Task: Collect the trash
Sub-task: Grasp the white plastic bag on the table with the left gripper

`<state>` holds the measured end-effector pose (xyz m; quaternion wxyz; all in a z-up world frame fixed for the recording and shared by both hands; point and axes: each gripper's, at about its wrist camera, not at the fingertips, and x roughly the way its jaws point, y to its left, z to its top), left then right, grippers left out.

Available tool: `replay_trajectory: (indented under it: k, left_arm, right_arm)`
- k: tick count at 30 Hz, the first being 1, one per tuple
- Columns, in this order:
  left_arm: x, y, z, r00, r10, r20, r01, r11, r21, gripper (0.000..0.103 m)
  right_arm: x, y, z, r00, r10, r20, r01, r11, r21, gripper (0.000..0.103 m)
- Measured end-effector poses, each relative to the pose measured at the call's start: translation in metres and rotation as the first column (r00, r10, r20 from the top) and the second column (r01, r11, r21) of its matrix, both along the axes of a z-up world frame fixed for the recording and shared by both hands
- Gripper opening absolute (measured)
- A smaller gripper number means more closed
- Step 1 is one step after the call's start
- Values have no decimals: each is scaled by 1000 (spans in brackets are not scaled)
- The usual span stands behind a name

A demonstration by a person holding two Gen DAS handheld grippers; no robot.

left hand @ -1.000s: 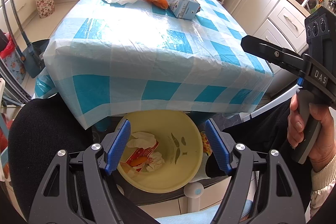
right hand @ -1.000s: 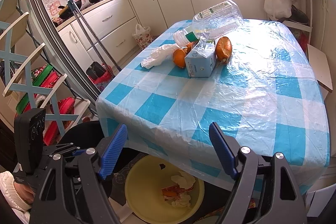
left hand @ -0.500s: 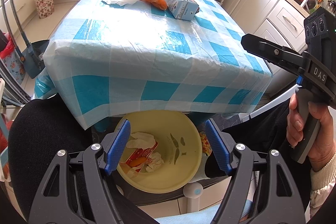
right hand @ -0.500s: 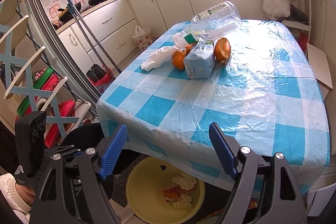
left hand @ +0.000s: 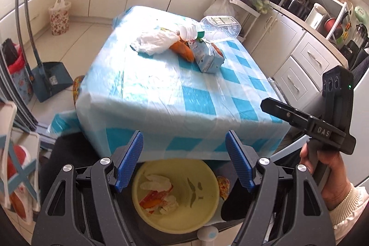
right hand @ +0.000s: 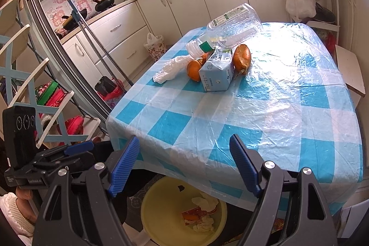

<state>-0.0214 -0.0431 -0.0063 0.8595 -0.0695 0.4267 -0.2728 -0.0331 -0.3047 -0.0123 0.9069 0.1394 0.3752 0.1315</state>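
A blue-checked table (left hand: 184, 93) holds a pile of trash at its far end: a clear plastic bottle (right hand: 233, 25), a pale blue carton (right hand: 215, 73), orange peels (right hand: 242, 58), and a white crumpled bag (right hand: 171, 67). The same pile shows in the left wrist view, with the carton (left hand: 208, 58) in front. A yellow bin (left hand: 175, 195) with scraps in it sits below the near table edge. My left gripper (left hand: 184, 163) is open and empty above the bin. My right gripper (right hand: 184, 163) is open and empty at the near edge.
Kitchen cabinets (right hand: 129, 38) line the walls. A blue dustpan (left hand: 49, 80) stands on the floor at left. A blue and white chair (right hand: 20, 75) is at left. A white stool (right hand: 350, 75) stands beside the table's right side.
The left gripper has tilted up, so the table and trash pile sit lower and nearer the middle of its view. The right gripper has barely moved. Both stay open.
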Motion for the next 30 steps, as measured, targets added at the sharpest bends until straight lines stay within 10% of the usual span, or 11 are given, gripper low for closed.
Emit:
replay_trajectory:
  k: [23, 27, 30]
  left_arm:
    - [218, -87, -29, 1000, -5, 2, 5, 960, 281, 69]
    - [234, -94, -33, 999, -41, -25, 46, 971, 233, 23]
    - [232, -88, -35, 999, -48, -25, 52, 978, 200, 10]
  right_arm:
    - [26, -22, -14, 999, -33, -37, 35, 998, 57, 77]
    - [32, -17, -12, 1000, -17, -14, 17, 1000, -2, 77]
    - [37, -7, -8, 1000, 11, 26, -9, 997, -77, 77]
